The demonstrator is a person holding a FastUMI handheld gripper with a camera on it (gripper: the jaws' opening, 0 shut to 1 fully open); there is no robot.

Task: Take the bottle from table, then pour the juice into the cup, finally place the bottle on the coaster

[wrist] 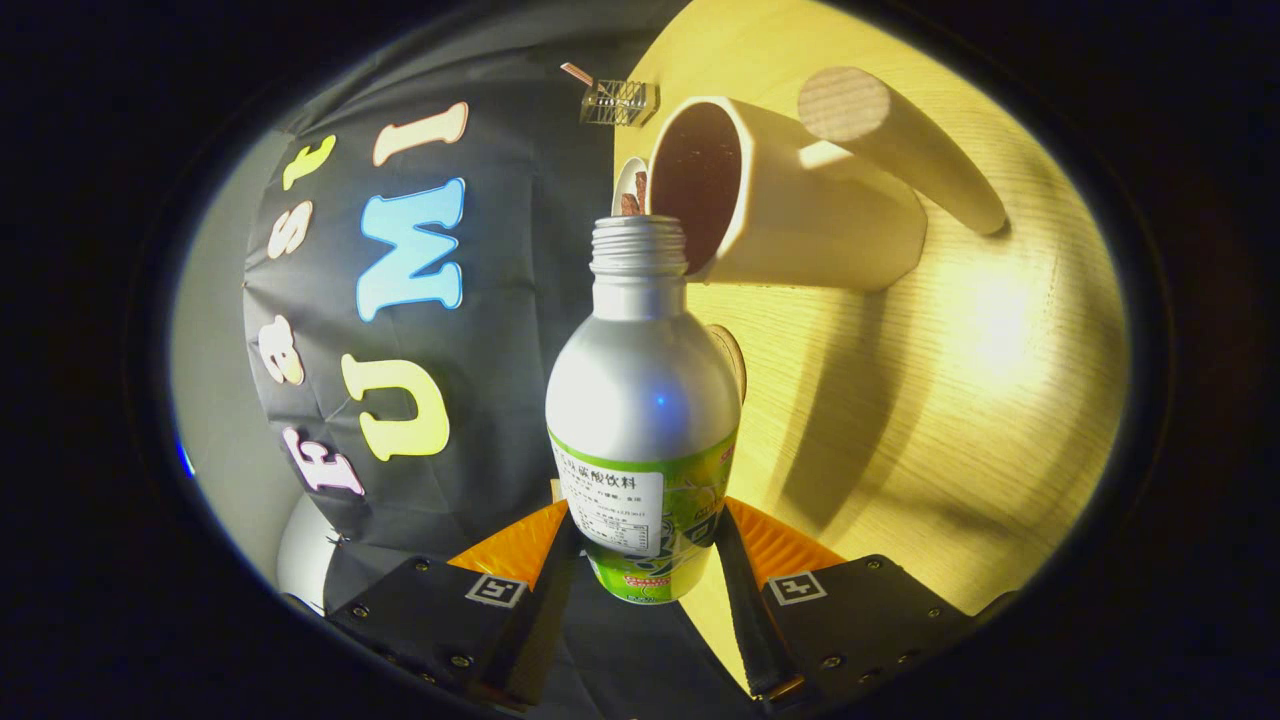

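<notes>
Bottle tipped at the cup's rim, mid-pour.

Gripper view: the risk is spillage, judging by how the bottle's (645,400) uncapped neck sits at the cup's (800,210) lip, not well inside it; any wobble could send juice onto the table (950,400). The gripper (645,560) is clamped on the bottle's lower body, a finger at 7 and at 5 o'clock. The cup lies at 1 o'clock beyond the neck; the coaster (735,355) peeks out behind the bottle's shoulder.

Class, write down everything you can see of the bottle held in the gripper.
The bottle looks like silver metal, with a threaded neck, no cap, and a green and white printed label round its lower body. The gripper is shut on it, one finger on each side of the labelled part. It is tipped so its open mouth sits at the rim of the cream cup, above the wooden table.
</notes>
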